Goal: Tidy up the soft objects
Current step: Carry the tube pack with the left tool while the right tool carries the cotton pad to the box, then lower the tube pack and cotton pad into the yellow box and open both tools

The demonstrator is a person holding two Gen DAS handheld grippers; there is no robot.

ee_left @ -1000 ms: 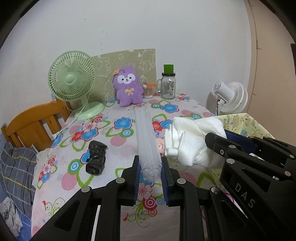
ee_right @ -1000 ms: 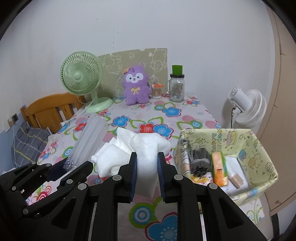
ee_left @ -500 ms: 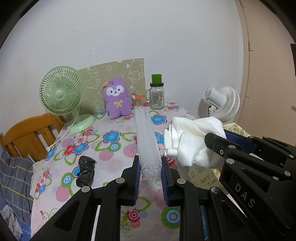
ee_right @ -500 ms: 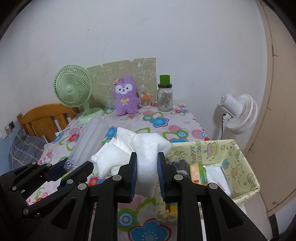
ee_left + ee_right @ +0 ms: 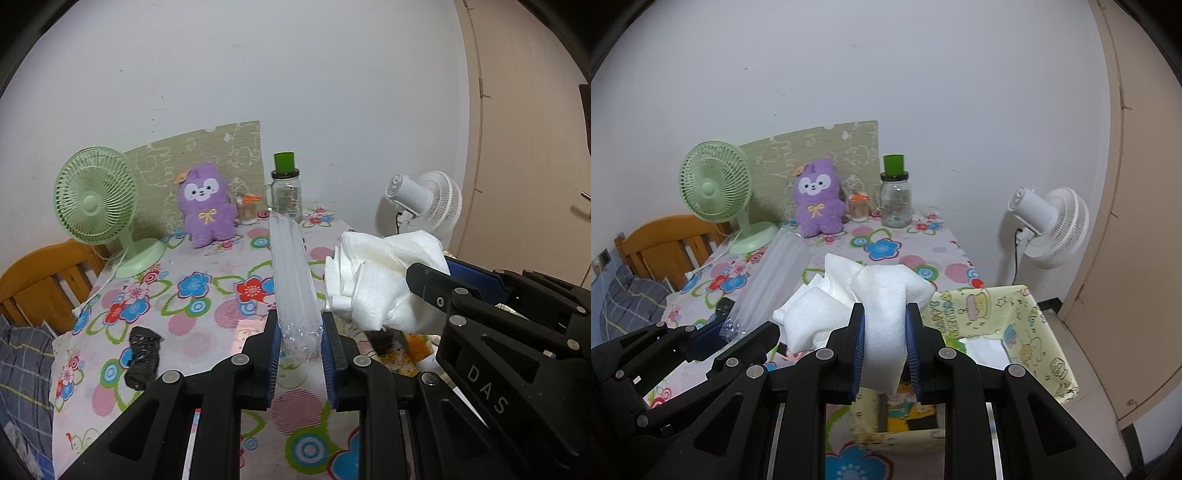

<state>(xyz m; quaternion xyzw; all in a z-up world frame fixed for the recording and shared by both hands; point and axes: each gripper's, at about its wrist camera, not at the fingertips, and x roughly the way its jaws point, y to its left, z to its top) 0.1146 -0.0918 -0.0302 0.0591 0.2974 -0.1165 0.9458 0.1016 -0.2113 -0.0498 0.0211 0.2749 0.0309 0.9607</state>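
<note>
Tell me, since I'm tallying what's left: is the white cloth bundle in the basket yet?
Not yet: white cloth bundle is clamped in right gripper, above basket.

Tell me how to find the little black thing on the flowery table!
Start at the green fan standing at the back left of the flowery table. Come toward the front along the table's left side to a small crumpled black bundle lying alone on the cloth. It is the only dark thing there; the purple plush and the glass jar stand far back by the wall.

"DAS" stands in pale letters on the right gripper [image 5: 424, 291], just right of the left gripper [image 5: 299, 332].
</note>
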